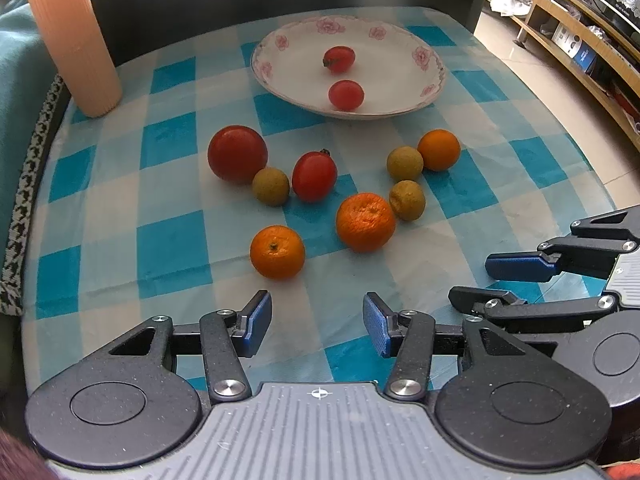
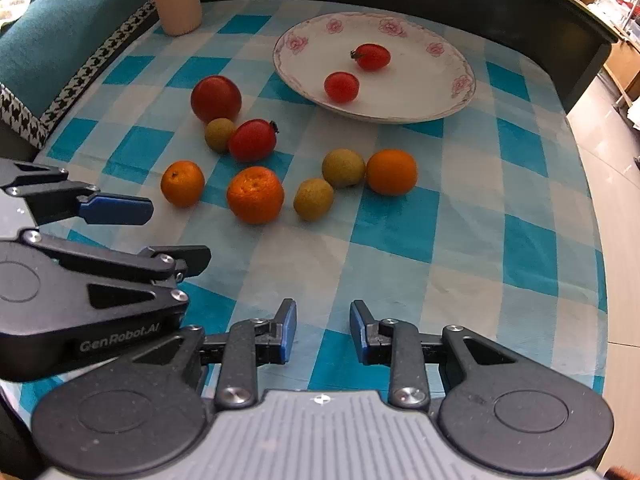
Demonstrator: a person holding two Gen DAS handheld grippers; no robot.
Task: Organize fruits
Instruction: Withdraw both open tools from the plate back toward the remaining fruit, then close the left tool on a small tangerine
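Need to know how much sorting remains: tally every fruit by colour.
Red round tomatoes: 4 (two in the white floral plate, two on the cloth)
Orange tangerines: 3
Yellow-green small fruits: 3
Total: 10

Plate (image 1: pixel 400 60): glossy glazed ceramic. Tablecloth (image 1: pixel 120 240): matt checked cloth. Oranges (image 1: pixel 365 222): dimpled rind. Cylinder (image 1: pixel 74 40): ribbed, matt.

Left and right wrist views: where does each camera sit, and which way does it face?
Left wrist: on the left hand-held gripper, facing the plate; the right hand-held gripper intrudes at right.
Right wrist: on the right hand-held gripper, facing likewise; the left one enters at left.
Shared: plate, oranges, checked tablecloth.
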